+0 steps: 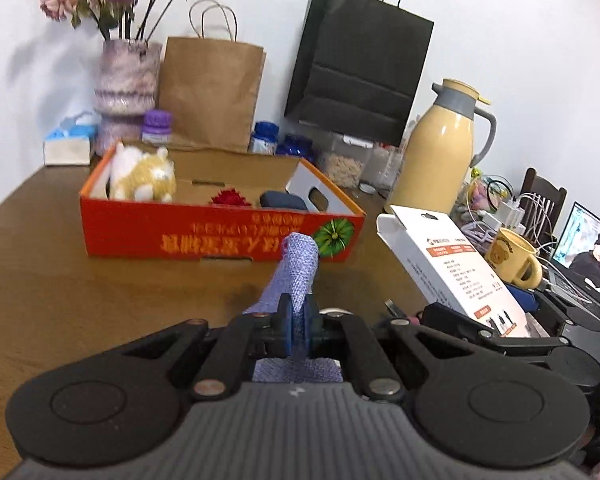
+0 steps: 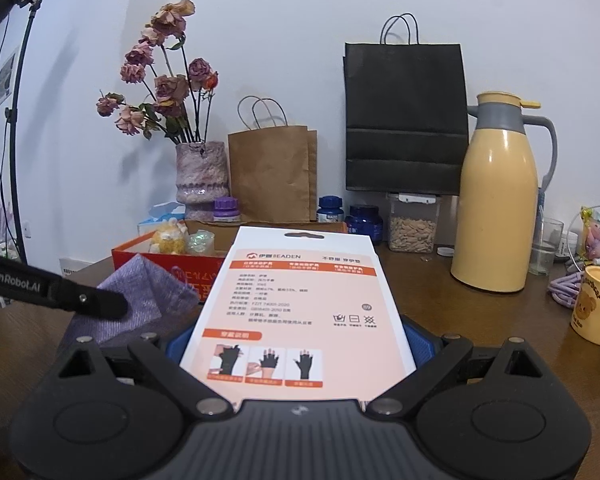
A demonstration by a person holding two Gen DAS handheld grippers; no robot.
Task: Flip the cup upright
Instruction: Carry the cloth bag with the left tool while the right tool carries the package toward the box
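A yellow cup (image 1: 510, 256) with a bear print stands open side up at the table's right, also in the right wrist view as the cup (image 2: 594, 304). My left gripper (image 1: 298, 320) is shut on a purple fabric pouch (image 1: 296, 268) that sticks up between its blue pads. My right gripper (image 2: 296, 344) is shut on a white and orange glove package (image 2: 300, 300), which fills the view's centre. That package (image 1: 452, 268) shows tilted to the right of the pouch. In the right wrist view the left gripper's black arm (image 2: 52, 292) crosses the pouch (image 2: 148, 296).
An orange cardboard box (image 1: 220, 236) with a plush toy stands ahead on the wooden table (image 1: 60, 280). A yellow thermos (image 2: 496, 200), paper bags, jars, a flower vase (image 2: 200, 176) and a glass (image 2: 546, 244) line the back. A laptop (image 1: 588, 252) and cables sit far right.
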